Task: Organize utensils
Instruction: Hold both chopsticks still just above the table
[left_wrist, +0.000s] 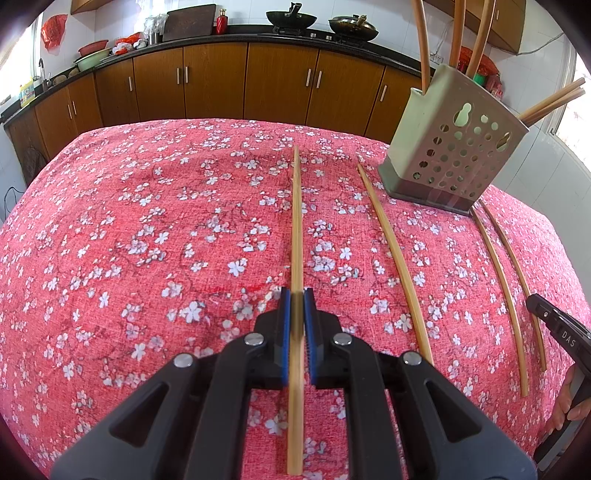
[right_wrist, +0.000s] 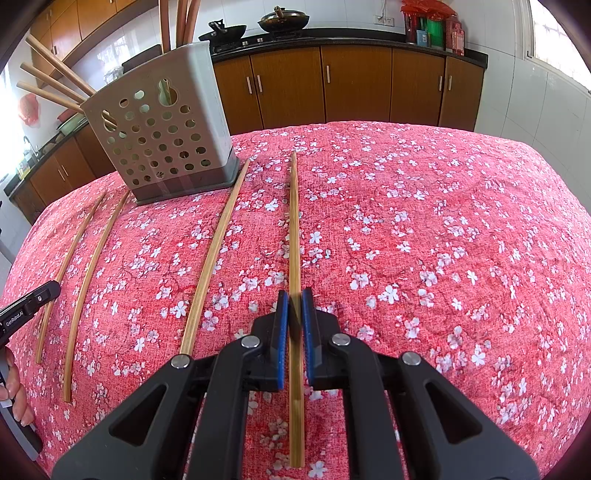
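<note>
I judge this the pick-up step: each gripper has a chopstick lying on the red floral bench, and next I must lift them, tip them upright and drop them into the perforated chopstick holder (left_wrist: 452, 147) near the far edge. My left gripper (left_wrist: 297, 295) has its jaws nearly shut against one chopstick (left_wrist: 296, 229); my right gripper (right_wrist: 295, 295) likewise pinches another chopstick (right_wrist: 294, 229). Three loose chopsticks (left_wrist: 391, 251) lie between them.

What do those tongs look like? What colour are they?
Both the left tongs and right tongs are black plastic with blue ridged pads and round silver pivot pins. White lettering marks their sides. The bare hand holding one shows no sleeve.
</note>
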